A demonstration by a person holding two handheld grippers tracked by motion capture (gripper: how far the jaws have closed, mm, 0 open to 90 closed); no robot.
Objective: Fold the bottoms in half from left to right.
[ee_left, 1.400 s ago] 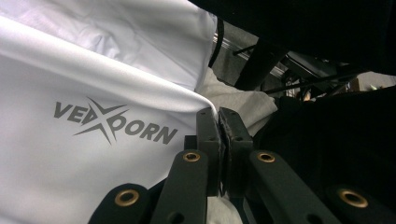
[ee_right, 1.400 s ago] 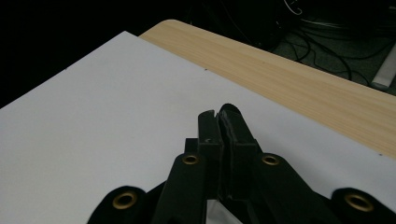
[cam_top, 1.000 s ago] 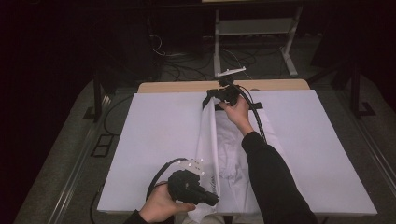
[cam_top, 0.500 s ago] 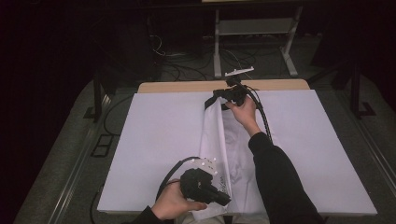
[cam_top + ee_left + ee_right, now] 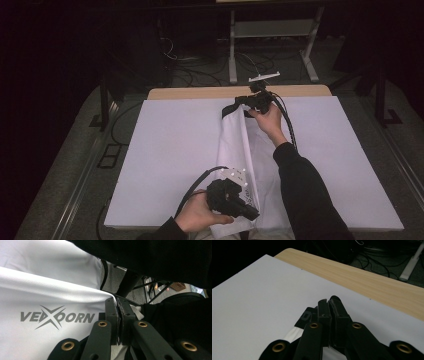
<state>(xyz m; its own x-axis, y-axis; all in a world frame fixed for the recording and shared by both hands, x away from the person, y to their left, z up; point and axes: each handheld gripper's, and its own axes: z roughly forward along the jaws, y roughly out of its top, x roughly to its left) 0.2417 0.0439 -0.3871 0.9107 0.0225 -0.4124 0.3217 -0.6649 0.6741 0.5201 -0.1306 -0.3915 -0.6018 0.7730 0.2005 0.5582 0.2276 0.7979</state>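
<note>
We see a white garment (image 5: 239, 150) stretched in a long band down the middle of the worktop (image 5: 170, 150), running from the far edge to the near edge, over a white sheet that covers most of the surface; a strip of bare wood shows along the far side. Our left tool (image 5: 245, 210) sits at the near end of the garment, just left of its near hem, with its jaws pressed together on a fold of the white fabric; in the left gripper view the cloth is pinched between the two black pads, and a grey printed logo (image 5: 57, 318) reading VEXOORN lies on the fabric to the left of them. Our right tool (image 5: 239, 104) is at the far end, beside the wooden strip, its jaws closed on the garment's dark-trimmed edge; in the right gripper view white cloth with a black border (image 5: 303, 319) emerges just below the shut pads. The right sleeve (image 5: 305, 195), dark, lies across the right half of the garment.
</note>
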